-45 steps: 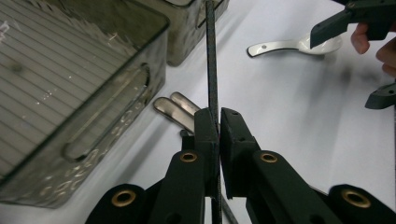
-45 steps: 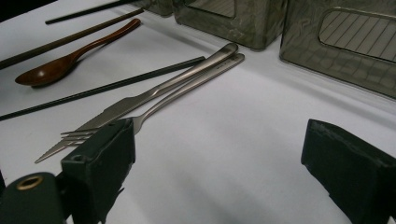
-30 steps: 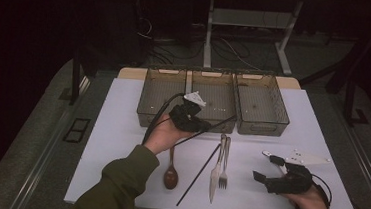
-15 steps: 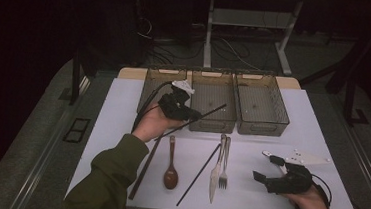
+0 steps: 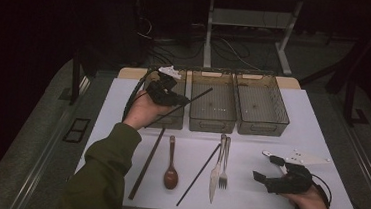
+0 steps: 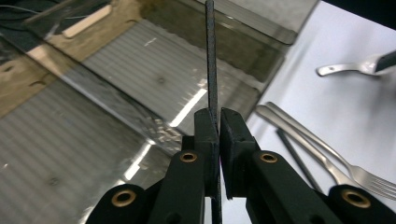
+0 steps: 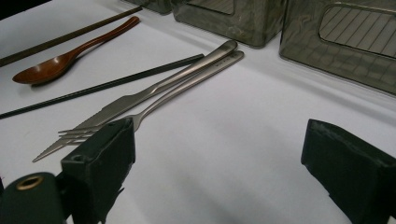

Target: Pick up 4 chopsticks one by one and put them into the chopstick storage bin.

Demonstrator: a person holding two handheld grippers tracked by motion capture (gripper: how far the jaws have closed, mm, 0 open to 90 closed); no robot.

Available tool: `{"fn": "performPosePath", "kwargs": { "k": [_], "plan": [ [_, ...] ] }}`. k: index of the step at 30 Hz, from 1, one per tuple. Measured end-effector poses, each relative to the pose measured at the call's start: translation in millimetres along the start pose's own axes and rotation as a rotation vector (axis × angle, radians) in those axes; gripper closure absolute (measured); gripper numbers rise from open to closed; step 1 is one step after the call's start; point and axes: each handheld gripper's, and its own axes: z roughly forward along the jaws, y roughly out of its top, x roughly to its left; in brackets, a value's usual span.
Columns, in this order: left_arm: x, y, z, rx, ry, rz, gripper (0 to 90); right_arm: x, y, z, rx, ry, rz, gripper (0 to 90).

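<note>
White sheeting covers the worktop (image 5: 311, 139), which spans the lower centre of the high view. Three translucent smoky bins stand side by side along its far edge at upper centre: the left bin (image 5: 169, 121), the middle bin (image 5: 213, 109) and the right bin (image 5: 262, 108). Near the left bin, at centre left of the frame, the left claw (image 5: 174, 98) is clamped on a black chopstick (image 5: 186, 107); the stick slants from lower left to upper right, its upper end reaching over the middle bin. In the left gripper view the jaws press the stick from both sides, and it (image 6: 211, 60) runs straight up the frame above the bin floors. At lower right of the high view the right claw (image 5: 263, 178) rests low over the worktop with its jaws wide apart and nothing between them; the right gripper view confirms the gap. Loose items lie in a row at lower centre: a brown chopstick (image 5: 146, 164), a second black chopstick (image 5: 198, 174), a knife (image 5: 216, 169), a fork (image 5: 225, 165) touching the knife, and a brown wooden spoon (image 5: 171, 163).
</note>
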Motion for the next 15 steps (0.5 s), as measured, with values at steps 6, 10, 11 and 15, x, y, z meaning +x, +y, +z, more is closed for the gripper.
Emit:
{"fn": "performPosePath", "kwargs": {
  "k": [6,10,11,15],
  "plan": [
    [16.6,-4.2,-1.7,-0.007,0.076,-0.051,85.4,0.0,-0.1,0.2,0.001,0.001,0.002,9.6],
    [26.0,-5.5,-1.0,-0.014,0.118,-0.083,85.4,-0.2,-0.1,0.2,0.001,0.001,0.004,9.6],
    [28.3,-5.3,-0.9,-0.014,0.127,-0.088,85.4,-0.3,-0.1,0.2,0.000,0.001,0.004,9.6],
    [36.4,-3.4,0.8,-0.010,0.161,-0.106,85.4,-0.3,-0.2,0.1,0.000,0.001,0.004,9.6]
  ]
}}
